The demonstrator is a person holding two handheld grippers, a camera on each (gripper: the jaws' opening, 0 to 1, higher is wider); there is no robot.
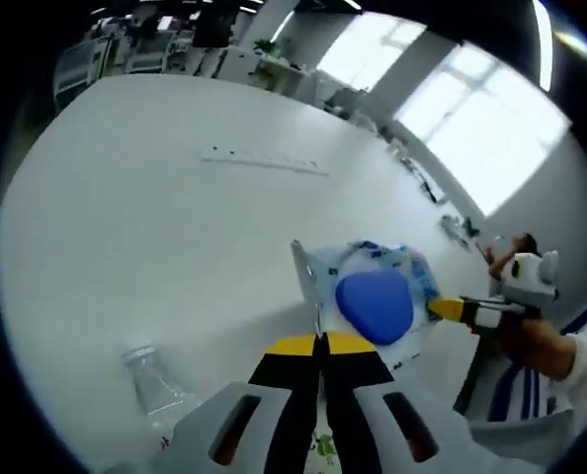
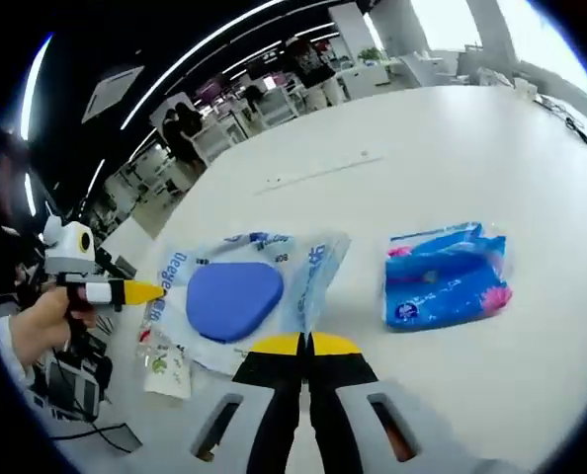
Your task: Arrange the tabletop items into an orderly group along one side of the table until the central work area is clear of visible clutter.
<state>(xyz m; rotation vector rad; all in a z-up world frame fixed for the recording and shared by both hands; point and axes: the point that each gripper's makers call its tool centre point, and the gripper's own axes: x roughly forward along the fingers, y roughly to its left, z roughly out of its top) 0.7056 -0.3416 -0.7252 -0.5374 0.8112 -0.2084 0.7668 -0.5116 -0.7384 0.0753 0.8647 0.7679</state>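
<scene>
I hold the clear plastic pack with the blue oval pad point(image 2: 236, 296) by opposite edges, left gripper point(image 1: 320, 341) and right gripper point(image 2: 304, 341) both pinched on it, bare white table point(image 1: 145, 227) beyond.

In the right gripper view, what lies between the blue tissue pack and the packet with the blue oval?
Only bare white table lies between the blue tissue pack and the packet with the blue oval, in the right gripper view.

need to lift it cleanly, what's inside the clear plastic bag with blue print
A blue rounded pad shows through the clear plastic bag with blue print. What lies beneath the pad is covered.
</scene>
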